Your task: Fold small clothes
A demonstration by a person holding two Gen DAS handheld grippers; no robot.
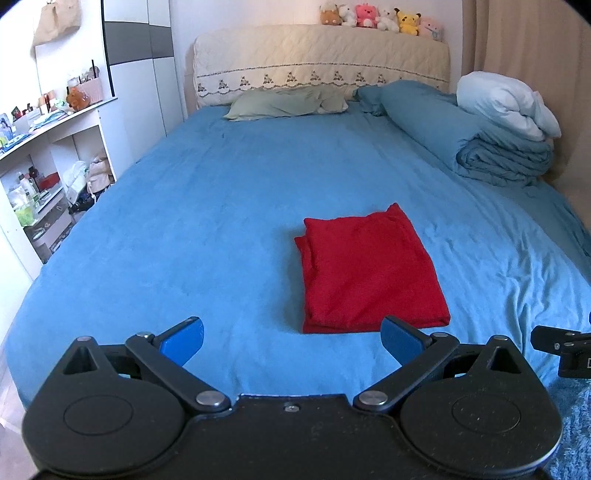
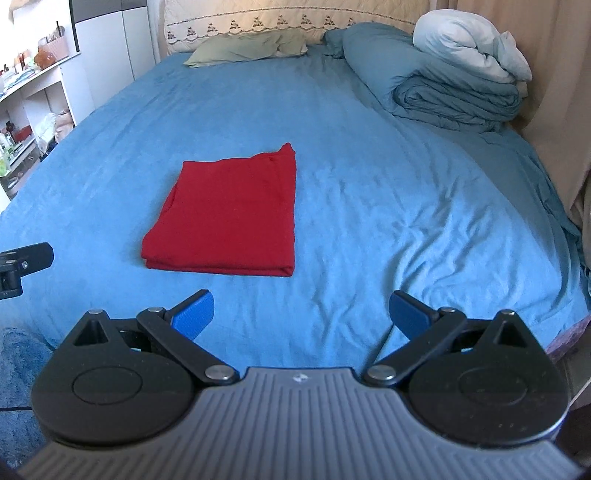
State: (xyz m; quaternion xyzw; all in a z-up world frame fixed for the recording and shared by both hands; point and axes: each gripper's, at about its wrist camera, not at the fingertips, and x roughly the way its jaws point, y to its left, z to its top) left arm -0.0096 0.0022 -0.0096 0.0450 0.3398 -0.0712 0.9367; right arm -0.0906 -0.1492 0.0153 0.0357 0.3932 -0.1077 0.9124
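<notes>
We hold both tongs at the foot of the bed (image 1: 221, 206), each pair spread wide and grasping nothing: the left tongs (image 1: 291, 341) hover just short of the near edge of the red garment (image 1: 365, 266), the right tongs (image 2: 301, 314) a little off its near right corner. The garment lies folded into a neat rectangle on the blue sheet, toward the foot and near the middle of the bed, its folded edge facing us and one corner peaking up at the far side. Bare sheet opens on every side of it, smooth to our left and lightly wrinkled to our right, with broad room up to the headboard (image 1: 321, 59). At the far end a flat green pillow (image 1: 288, 103) rests against the headboard, topped by a row of plush toys (image 1: 380, 18). Along the right edge a rolled blue duvet (image 2: 443, 92) carries a bunched white quilt (image 2: 469, 48), with a curtain (image 2: 554, 92) just behind. A cluttered white shelf (image 1: 51, 155) stands beside the bed's left edge.
</notes>
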